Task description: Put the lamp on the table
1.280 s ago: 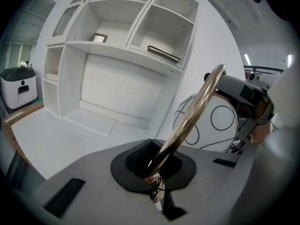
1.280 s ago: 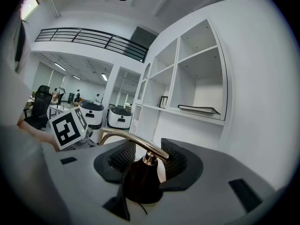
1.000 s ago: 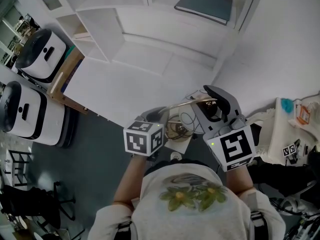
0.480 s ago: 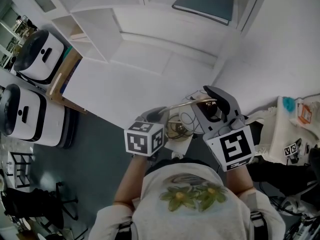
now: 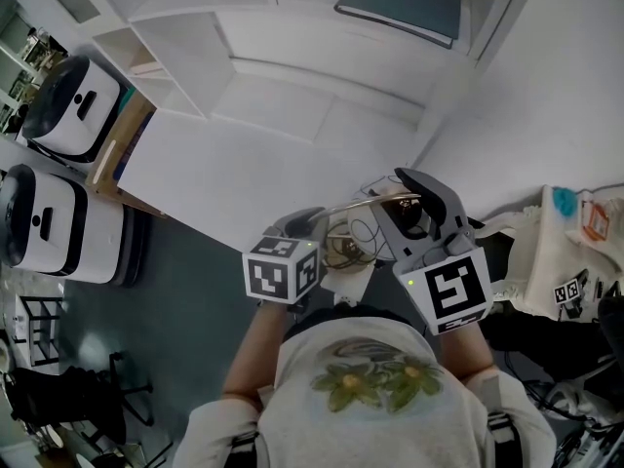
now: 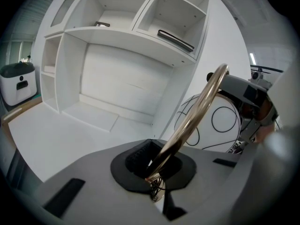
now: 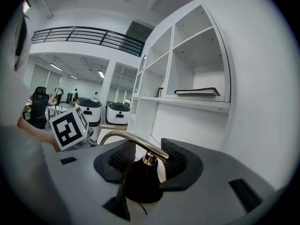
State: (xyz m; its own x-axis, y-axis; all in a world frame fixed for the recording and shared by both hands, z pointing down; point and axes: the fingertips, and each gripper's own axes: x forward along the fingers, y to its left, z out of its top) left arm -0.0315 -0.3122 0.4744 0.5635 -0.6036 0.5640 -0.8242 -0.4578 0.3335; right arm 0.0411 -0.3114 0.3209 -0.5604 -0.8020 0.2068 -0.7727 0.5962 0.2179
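I hold the lamp in the air at chest height, off the near edge of the white table [image 5: 244, 164]. The lamp's curved brass arm [image 5: 366, 203] runs between the two grippers. My left gripper [image 5: 317, 224] is shut on the thin brass arm [image 6: 187, 121], which passes up and to the right between its pads. My right gripper [image 5: 414, 213] is shut on the lamp's dark brown cone [image 7: 140, 179], with the brass arm [image 7: 126, 137] bending out of its top. The lamp's white part with black wire loops [image 6: 220, 123] shows past the left jaws.
A white shelf unit [image 5: 253, 27] stands on the table's far side, with a dark flat book [image 5: 400, 3] on a shelf. Two white and black machines [image 5: 63, 105] stand at the left beside a wooden board [image 5: 122, 149]. A white bag [image 5: 561, 252] lies at the right.
The head view has drifted slightly. Both grippers and the lamp keep their places and their grips.
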